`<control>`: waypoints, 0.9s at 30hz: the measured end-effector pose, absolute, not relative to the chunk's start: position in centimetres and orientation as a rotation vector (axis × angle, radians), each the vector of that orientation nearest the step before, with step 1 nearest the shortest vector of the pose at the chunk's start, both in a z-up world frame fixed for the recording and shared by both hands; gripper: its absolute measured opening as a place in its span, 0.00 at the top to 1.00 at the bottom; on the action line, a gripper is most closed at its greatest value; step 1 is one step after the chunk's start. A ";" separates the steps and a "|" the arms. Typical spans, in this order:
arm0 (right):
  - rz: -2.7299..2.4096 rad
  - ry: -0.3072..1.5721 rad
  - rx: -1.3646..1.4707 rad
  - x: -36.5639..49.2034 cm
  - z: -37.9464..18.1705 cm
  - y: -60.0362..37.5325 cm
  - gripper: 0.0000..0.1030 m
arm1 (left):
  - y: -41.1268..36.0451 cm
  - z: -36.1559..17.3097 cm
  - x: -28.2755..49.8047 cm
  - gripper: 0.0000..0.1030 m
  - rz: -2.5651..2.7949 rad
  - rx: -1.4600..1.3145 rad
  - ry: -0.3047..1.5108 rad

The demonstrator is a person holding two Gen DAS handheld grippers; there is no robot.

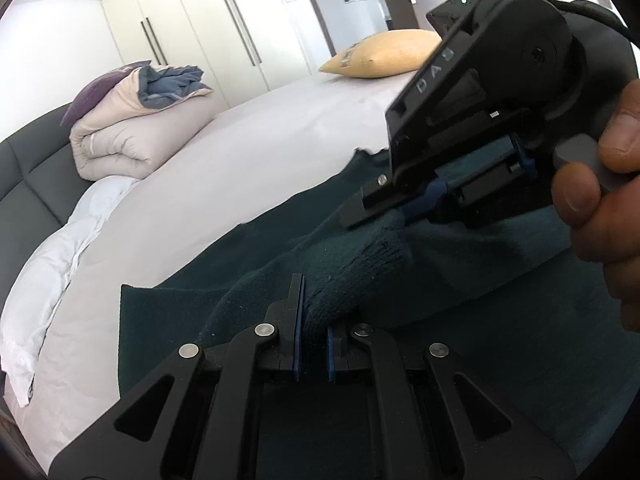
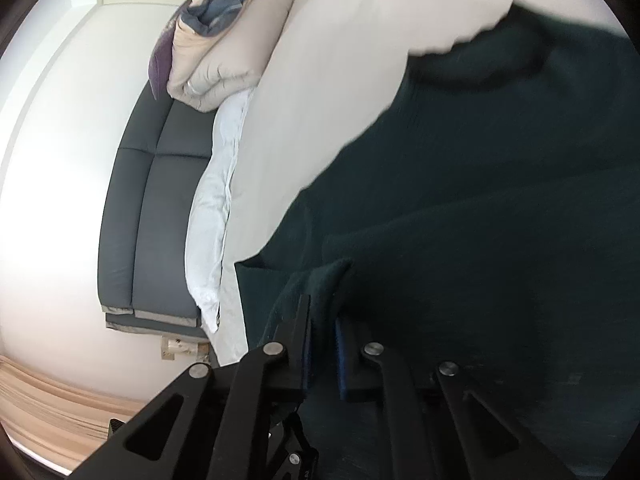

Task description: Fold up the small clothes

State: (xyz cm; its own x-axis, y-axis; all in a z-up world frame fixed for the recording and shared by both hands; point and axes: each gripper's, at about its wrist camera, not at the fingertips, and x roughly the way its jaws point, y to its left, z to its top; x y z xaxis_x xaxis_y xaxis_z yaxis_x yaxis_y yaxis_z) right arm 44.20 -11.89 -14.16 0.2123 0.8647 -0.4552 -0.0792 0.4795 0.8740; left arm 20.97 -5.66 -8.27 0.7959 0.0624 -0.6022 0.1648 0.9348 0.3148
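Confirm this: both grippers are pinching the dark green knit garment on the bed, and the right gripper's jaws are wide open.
One part is wrong. The right gripper is shut on the dark green garment, as the right wrist view shows. The left gripper also pinches it, and it lies on the bed.

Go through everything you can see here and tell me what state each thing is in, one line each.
Dark green garment: spread on the bed, one fold lifted between both tongs.
Left tongs: shut on the garment's fold.
Right tongs: shut on the garment's fold.
Duvet: folded, stacked by the headboard.
Yellow pillow: lying flat on the bed.
Wardrobe doors: closed.
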 end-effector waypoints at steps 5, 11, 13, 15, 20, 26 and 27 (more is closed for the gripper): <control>0.720 1.117 0.822 44.0 -12.7 -15.8 0.91 | -8.5 -7.2 20.3 0.91 -0.149 0.358 0.675; 0.646 1.082 0.813 43.5 -12.6 -21.9 0.91 | -9.2 -6.1 18.1 0.90 -0.259 0.296 0.707; 0.615 1.082 0.818 43.4 -13.0 -23.9 0.91 | -7.6 -5.9 17.5 0.90 -0.298 0.207 0.728; 0.596 1.085 0.823 43.5 -13.4 -25.0 0.91 | -5.8 -5.6 17.4 0.90 -0.292 0.140 0.735; 0.560 1.084 0.832 43.2 -14.3 -27.5 0.91 | 5.0 -3.6 20.7 0.90 -0.133 -0.076 0.738; 0.521 1.088 0.814 43.3 -14.4 -27.9 0.91 | 12.9 -2.3 24.7 0.90 -0.056 -0.160 0.790; 0.517 1.087 0.809 43.3 -14.4 -27.8 0.91 | 13.4 -2.2 25.3 0.90 -0.055 -0.157 0.791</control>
